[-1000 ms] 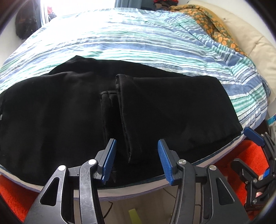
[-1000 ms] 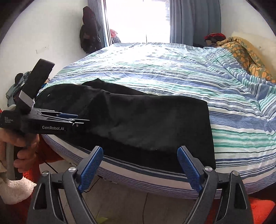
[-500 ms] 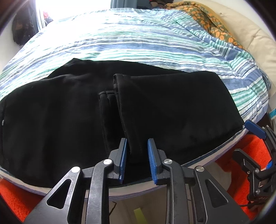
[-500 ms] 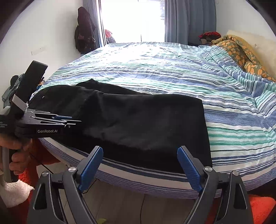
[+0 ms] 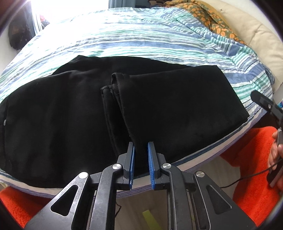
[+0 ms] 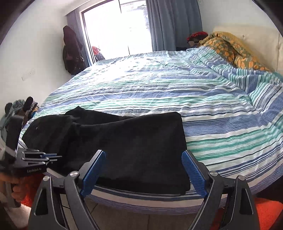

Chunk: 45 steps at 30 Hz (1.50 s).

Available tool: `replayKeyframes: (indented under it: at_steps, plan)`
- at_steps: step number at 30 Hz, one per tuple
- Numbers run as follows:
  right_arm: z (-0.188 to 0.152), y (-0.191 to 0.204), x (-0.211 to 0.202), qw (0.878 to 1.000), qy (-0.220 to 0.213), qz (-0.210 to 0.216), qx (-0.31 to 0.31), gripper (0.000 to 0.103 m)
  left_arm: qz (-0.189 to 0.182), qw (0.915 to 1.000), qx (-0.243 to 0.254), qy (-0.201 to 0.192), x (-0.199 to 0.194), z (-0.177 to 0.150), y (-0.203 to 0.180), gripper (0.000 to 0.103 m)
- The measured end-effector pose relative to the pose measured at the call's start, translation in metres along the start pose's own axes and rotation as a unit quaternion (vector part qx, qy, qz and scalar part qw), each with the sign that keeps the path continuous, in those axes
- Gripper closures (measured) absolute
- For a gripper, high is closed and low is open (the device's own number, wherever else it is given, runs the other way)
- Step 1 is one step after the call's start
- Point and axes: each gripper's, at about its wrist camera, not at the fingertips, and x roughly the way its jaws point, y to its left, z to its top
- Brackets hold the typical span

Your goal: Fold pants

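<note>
Black pants (image 5: pixel 70 113) lie flat near the front edge of the striped bed (image 5: pixel 141 39), with the leg ends folded over onto the middle. My left gripper (image 5: pixel 141 159) is shut on the near corner of the folded leg hems (image 5: pixel 139 146). In the right wrist view the pants (image 6: pixel 123 141) lie just ahead, and my right gripper (image 6: pixel 143 168) is open and empty over their near right edge. The left gripper also shows at the left of that view (image 6: pixel 42 157).
An orange patterned blanket (image 5: pixel 208 16) and a cream headboard (image 5: pixel 256 33) are at the far right. An orange rug (image 5: pixel 254 168) covers the floor below the bed edge. Dark clothes hang on the wall (image 6: pixel 71 51) by the window (image 6: pixel 116 28).
My left gripper closed from wide open onto the folded leg hems at the bed edge. My right gripper moved forward toward the pants' right end and stayed open.
</note>
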Motion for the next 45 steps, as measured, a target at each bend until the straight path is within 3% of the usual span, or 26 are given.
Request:
replayKeyframes:
  at_steps: [2,3,5,7,9,11,13,14,16,17,19,24,31,34,39,45]
  plan:
    - [0.005,-0.005,0.020,0.999,0.028,0.032,0.003,0.016,0.000,1.0000,0.000,-0.005,0.001,-0.001,0.000,0.080]
    - [0.003,-0.009,0.038,0.997,0.064,0.052,0.009,0.016,-0.003,1.0000,-0.002,-0.006,0.000,0.000,0.001,0.072]
    - [-0.007,-0.015,0.069,0.990,0.131,0.042,0.020,0.017,0.001,0.9999,-0.012,-0.010,-0.003,0.001,0.004,0.058]
    - [-0.008,-0.015,0.061,0.995,0.100,0.016,0.018,0.025,0.013,0.9992,-0.028,-0.024,-0.011,0.003,0.010,0.043]
    - [-0.002,-0.011,0.041,0.998,0.055,0.012,0.016,0.025,0.016,0.9974,-0.050,-0.049,-0.022,0.004,0.020,0.024]
    - [0.004,-0.006,0.029,1.000,0.025,0.012,-0.005,0.018,0.025,0.9948,-0.079,-0.060,-0.023,0.003,0.030,0.015]
    - [0.003,-0.002,0.032,0.999,0.023,0.000,-0.028,0.013,0.026,0.9937,-0.100,-0.043,-0.012,0.003,0.037,0.014]
    - [0.000,-0.003,0.042,0.999,0.042,-0.003,-0.029,0.013,0.025,0.9937,-0.104,-0.033,-0.005,0.002,0.038,0.014]
    - [-0.015,-0.008,0.077,0.992,0.125,-0.006,-0.017,0.013,0.029,0.9942,-0.101,-0.023,0.008,0.002,0.037,0.014]
    - [-0.021,-0.009,0.085,0.991,0.133,-0.013,-0.021,0.012,0.033,0.9947,-0.095,-0.021,0.012,0.001,0.035,0.014]
    - [-0.024,0.000,0.086,0.991,0.121,-0.016,-0.048,0.000,0.046,0.9956,-0.078,-0.025,0.017,0.004,0.032,0.011]
    - [-0.024,0.002,0.090,0.990,0.128,-0.024,-0.055,0.000,0.054,0.9967,-0.061,-0.009,0.033,0.009,0.027,0.001]
    - [-0.026,0.003,0.091,0.989,0.133,-0.032,-0.055,0.000,0.034,0.9949,-0.076,0.056,0.042,0.026,0.035,0.000]
    - [-0.023,0.004,0.093,0.988,0.141,-0.037,-0.054,0.000,0.032,0.9958,-0.069,0.051,0.042,0.026,0.035,0.000]
    - [-0.025,0.003,0.093,0.989,0.135,-0.035,-0.054,0.000,0.041,0.9967,-0.070,0.007,0.039,0.013,0.030,0.000]
    - [-0.026,0.003,0.092,0.989,0.133,-0.034,-0.056,0.000,0.031,0.9970,-0.071,0.000,0.038,0.010,0.034,0.001]
